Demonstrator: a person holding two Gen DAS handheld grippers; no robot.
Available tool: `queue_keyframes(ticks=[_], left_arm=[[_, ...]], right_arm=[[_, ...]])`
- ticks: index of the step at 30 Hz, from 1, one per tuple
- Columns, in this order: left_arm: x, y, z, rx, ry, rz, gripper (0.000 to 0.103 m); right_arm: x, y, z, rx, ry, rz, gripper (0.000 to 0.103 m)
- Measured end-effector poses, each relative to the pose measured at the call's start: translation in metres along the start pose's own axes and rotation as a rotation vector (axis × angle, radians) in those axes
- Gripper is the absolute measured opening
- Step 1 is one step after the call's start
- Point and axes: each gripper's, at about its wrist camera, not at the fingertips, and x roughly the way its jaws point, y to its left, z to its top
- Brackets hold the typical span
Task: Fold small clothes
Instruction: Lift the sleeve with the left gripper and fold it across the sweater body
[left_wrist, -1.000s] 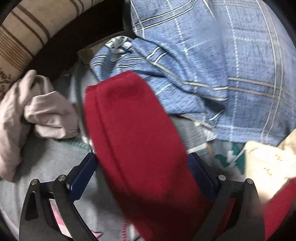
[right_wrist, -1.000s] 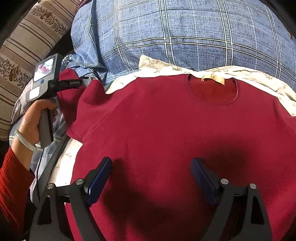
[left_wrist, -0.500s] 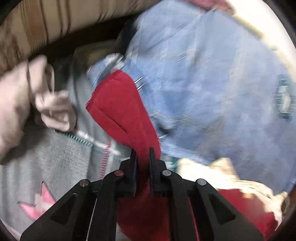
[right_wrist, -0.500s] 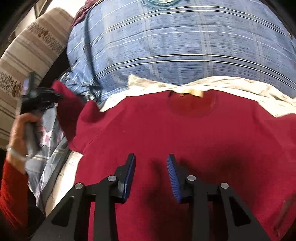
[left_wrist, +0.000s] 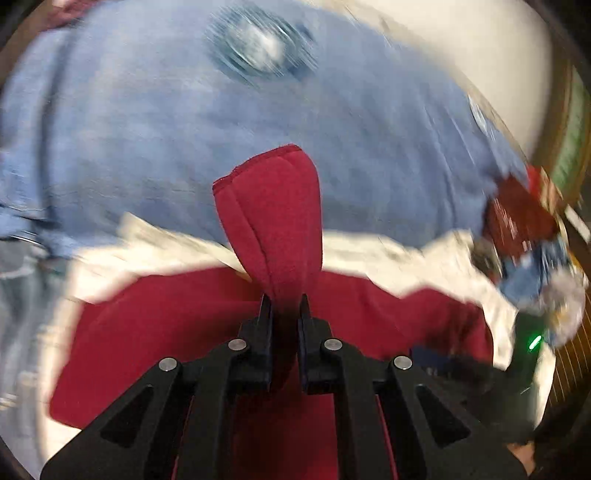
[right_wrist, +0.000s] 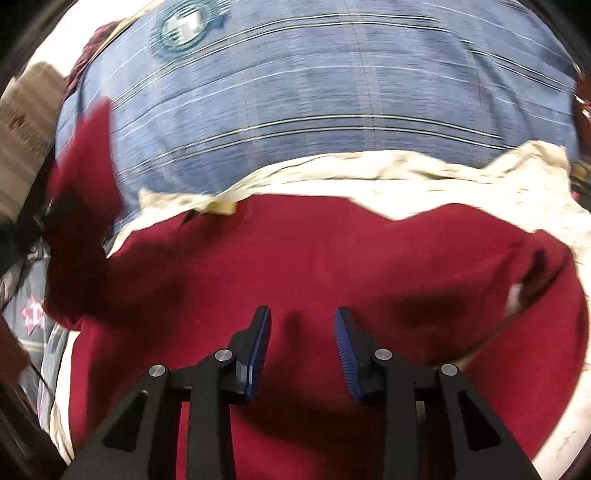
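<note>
Left claw (left_wrist: 282, 306) has clamped the red sleeve (left_wrist: 269, 218) and swung it over the red shirt (right_wrist: 314, 266) body. Right claw (right_wrist: 301, 321), half-closed just above the body, pinches nothing. Sleeve fold underway.

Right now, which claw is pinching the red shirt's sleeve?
The left claw. It is shut on the red sleeve, which sticks up from between its fingers. The right claw only hovers over the shirt's body, nothing between its fingers.

Blue plaid bedding (right_wrist: 332, 110), cream floral sheet (right_wrist: 406, 173)
</note>
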Motion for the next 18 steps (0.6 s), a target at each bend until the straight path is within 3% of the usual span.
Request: queue_keyframes(ticks=[2, 4, 5, 7, 9, 11, 14, 16, 18], left_arm=[[0.027, -0.019, -0.012, 0.006, 0.054, 0.0, 0.008], [0.055, -0.028, -0.023, 0.031, 0.112, 0.027, 0.009], [0.063, -0.028, -0.026, 0.037, 0.14, 0.044, 0.012], [0.051, -0.024, -0.032, 0.026, 0.162, 0.024, 0.027], [0.024, -0.016, -0.026, 0.028, 0.14, 0.001, 0.061], [-0.016, -0.005, -0.02, 0.062, 0.059, 0.036, 0.08], [-0.049, 0.011, -0.018, 0.116, -0.006, 0.16, 0.082], [-0.057, 0.036, -0.02, 0.118, -0.007, 0.294, 0.082], [-0.052, 0.06, -0.027, 0.076, 0.008, 0.356, 0.082]], right_arm=[[-0.008, -0.013, 0.0, 0.034, -0.007, 0.009, 0.042], [-0.015, -0.022, -0.002, 0.054, -0.017, -0.013, 0.063], [-0.02, -0.027, -0.004, 0.071, -0.024, -0.012, 0.065], [-0.027, -0.036, -0.004, 0.105, -0.032, 0.015, 0.065], [-0.032, -0.038, -0.001, 0.11, -0.043, 0.022, 0.065], [-0.035, -0.038, 0.006, 0.106, -0.06, 0.041, 0.065], [-0.026, -0.026, 0.017, 0.103, -0.052, 0.08, 0.066], [-0.011, -0.013, 0.024, 0.073, -0.031, 0.085, 0.067], [0.006, 0.001, 0.029, 0.04, -0.003, 0.078, 0.067]])
